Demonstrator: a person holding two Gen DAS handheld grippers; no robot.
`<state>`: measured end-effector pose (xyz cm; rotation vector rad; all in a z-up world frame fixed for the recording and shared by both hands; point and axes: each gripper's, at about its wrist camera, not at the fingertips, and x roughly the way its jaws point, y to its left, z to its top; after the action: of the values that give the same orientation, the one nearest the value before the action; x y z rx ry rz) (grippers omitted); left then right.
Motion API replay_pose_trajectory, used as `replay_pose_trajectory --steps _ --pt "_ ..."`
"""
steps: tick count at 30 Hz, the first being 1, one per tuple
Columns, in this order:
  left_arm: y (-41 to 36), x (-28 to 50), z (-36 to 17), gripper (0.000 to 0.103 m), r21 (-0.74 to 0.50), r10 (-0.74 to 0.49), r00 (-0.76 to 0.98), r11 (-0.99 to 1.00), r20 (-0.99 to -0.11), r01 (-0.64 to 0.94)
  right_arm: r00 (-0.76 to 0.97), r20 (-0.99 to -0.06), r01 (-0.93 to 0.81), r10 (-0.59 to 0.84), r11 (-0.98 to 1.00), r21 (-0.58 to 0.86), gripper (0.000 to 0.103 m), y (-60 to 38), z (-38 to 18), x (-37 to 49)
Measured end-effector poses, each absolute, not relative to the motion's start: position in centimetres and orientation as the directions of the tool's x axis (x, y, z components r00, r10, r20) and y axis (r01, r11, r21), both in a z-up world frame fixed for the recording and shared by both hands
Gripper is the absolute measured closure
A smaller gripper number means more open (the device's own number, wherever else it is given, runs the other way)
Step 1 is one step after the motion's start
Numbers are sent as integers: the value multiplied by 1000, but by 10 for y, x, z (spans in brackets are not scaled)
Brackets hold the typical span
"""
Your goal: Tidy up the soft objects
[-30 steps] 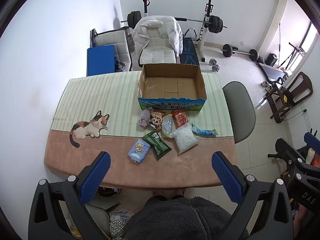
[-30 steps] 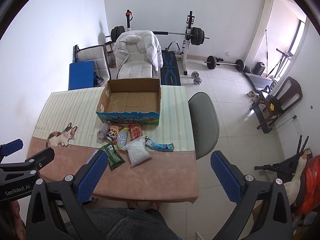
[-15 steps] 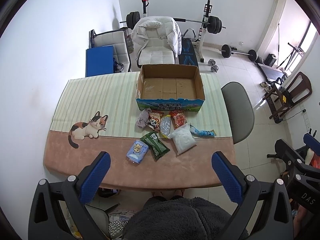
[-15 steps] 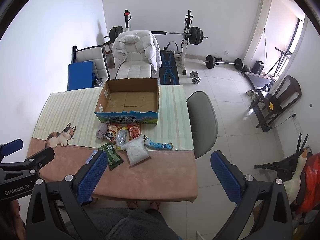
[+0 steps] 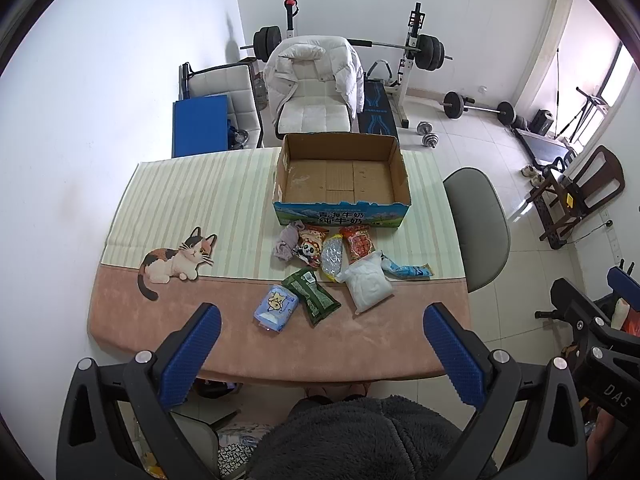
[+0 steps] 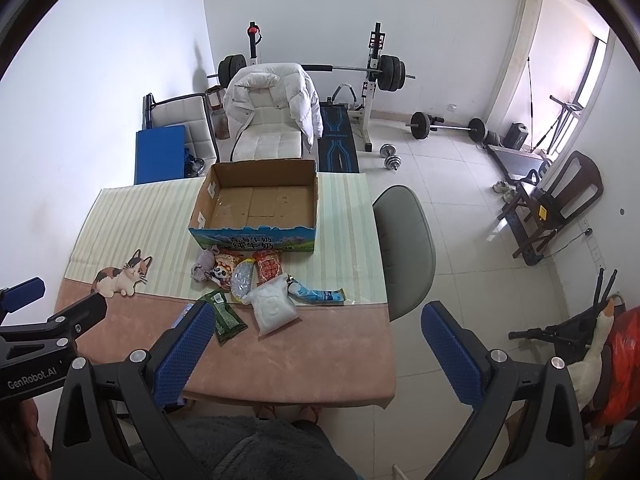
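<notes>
An empty cardboard box (image 5: 340, 176) (image 6: 256, 204) stands at the far middle of the table. In front of it lie several soft packs: a white bag (image 5: 368, 286) (image 6: 272, 306), a green pack (image 5: 316, 300) (image 6: 224, 316), a light blue pack (image 5: 276, 306), a blue tube pack (image 5: 406, 270) (image 6: 318, 294), red snack bags (image 5: 358, 242) and a grey cloth (image 5: 286, 242). My left gripper (image 5: 320, 354) and right gripper (image 6: 316, 350) are both open and empty, held high above the table's near edge.
The table (image 5: 160, 200) has a striped and pink cloth with a cat picture (image 5: 176, 258). A grey chair (image 5: 476, 224) stands at its right side. A white chair (image 5: 316, 92), blue mat and barbell rack stand behind. The person's dark fleece is below.
Both cameras have drifted slightly up and back, so the table looks a little smaller. Nothing on the table has moved. Both grippers stay open.
</notes>
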<state>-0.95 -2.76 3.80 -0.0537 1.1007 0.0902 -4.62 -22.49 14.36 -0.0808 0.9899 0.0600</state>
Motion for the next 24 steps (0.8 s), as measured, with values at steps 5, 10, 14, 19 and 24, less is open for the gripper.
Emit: replay_pose_trajectory --steps 5,10,14,19,24 --pt "-27 -7 39 0 3 48 454 995 -890 -100 548 -836 -88 12 995 -43 0 -225 144 -46" --pt "-26 -8 40 0 3 49 458 995 -888 -101 549 -836 -89 11 995 -46 0 -223 145 -43" --pt "-25 -7 41 0 3 49 459 995 -887 -102 550 -835 -92 14 995 -45 0 -222 146 -42" --pt "-25 -8 40 0 0 47 458 995 -888 -101 550 -835 -94 20 995 -38 0 -217 147 -39" --pt "-12 10 27 0 7 63 476 993 -877 -118 546 -838 -87 21 996 -31 0 -215 140 -36"
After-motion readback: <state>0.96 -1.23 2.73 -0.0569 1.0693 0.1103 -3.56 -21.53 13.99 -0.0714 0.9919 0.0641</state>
